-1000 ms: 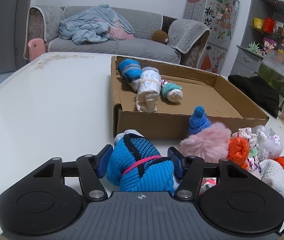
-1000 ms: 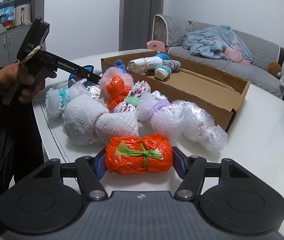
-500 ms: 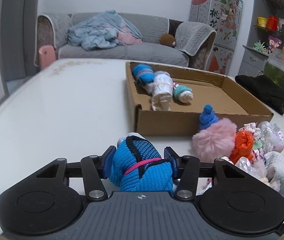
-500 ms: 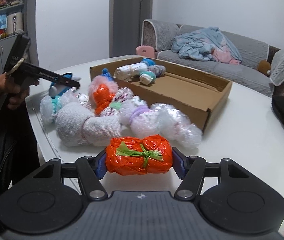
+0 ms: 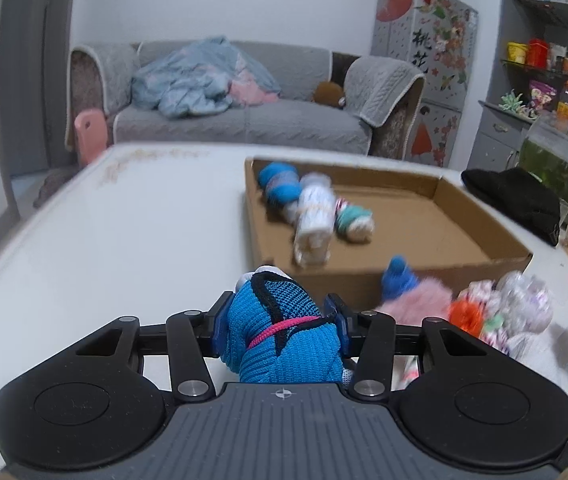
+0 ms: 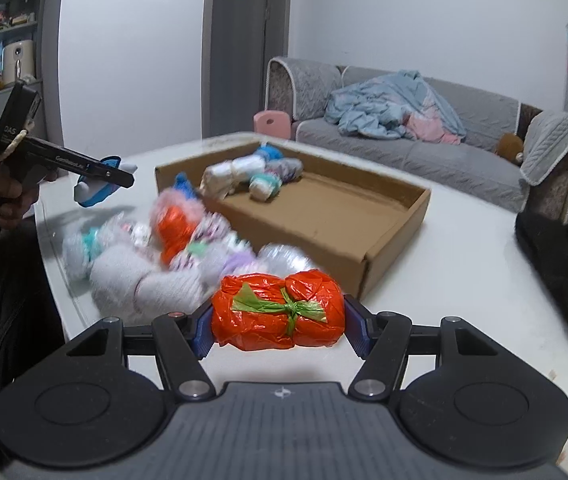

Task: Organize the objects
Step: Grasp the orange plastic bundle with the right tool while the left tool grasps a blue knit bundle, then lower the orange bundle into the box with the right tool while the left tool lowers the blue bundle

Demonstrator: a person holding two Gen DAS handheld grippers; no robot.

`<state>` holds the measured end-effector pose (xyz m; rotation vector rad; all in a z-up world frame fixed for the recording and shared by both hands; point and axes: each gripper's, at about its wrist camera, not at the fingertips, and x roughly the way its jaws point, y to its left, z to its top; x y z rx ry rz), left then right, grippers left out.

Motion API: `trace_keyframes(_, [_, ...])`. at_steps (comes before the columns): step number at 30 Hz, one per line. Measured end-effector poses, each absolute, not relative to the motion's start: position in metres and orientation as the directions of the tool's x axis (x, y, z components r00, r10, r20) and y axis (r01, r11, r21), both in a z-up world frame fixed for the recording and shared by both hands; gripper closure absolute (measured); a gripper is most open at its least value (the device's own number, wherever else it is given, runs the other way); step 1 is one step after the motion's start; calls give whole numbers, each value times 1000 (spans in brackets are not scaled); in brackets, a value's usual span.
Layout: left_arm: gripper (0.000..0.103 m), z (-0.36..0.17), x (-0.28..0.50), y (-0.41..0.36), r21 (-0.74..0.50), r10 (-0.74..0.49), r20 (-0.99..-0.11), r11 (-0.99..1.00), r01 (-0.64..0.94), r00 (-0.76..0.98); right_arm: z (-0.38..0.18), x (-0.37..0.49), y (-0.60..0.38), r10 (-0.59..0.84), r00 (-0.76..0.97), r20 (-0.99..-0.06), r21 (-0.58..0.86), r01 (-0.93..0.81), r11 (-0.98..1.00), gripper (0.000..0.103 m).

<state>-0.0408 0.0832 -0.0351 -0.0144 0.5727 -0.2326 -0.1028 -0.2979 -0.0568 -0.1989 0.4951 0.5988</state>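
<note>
My left hand-held gripper, jaws just closing, squeezes the soft blue sock roll mid-body, my right hand-held gripper clamps the crinkly, slippery orange bundle end-to-end.

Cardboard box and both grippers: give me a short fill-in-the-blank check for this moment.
1. The left gripper is shut on a ___ knitted bundle.
2. The right gripper holds an orange bundle tied with a ___ strip.
3. The cardboard box holds ___ bundles.

Missing: blue; green; three
</note>
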Motion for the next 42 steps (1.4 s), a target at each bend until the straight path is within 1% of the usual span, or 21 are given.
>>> trace_keyframes(4, [49,-9,-26,75,-62,-235,-502,970,236,833,-34,-88,-298,486,738,-469,-80,-583,808,44])
trace_keyframes(10, [49,17,4,52,-19,-271,-468,955,296,841,-4,-56,-280,528,733,-428,-121,-626,771,44])
trace_keyframes(16, [49,25,39,31,-26,-322,-474,935,353,819,9,-18,-243,587,689,-425,-134,-689,712,44])
trace_keyframes(21, [49,18,62,12,-63,-389,-486,909,412,783,6,11,-211,619,643,-452,-139,-736,663,44])
trace_keyframes(25, [49,3,77,-2,-104,-434,-506,889,447,745,-5,30,-196,617,614,-493,-140,-755,640,44])
trace_keyframes(30, [49,-21,92,-7,-100,-430,-558,884,457,709,-18,45,-192,602,590,-538,-131,-764,632,44])
trace_keyframes(36, [48,-40,100,-3,17,-342,-629,892,452,698,-32,59,-183,597,560,-575,-121,-779,615,44])
trace_keyframes(42, [48,-47,93,-2,153,-276,-640,869,470,717,-41,66,-161,598,513,-616,-142,-819,556,44])
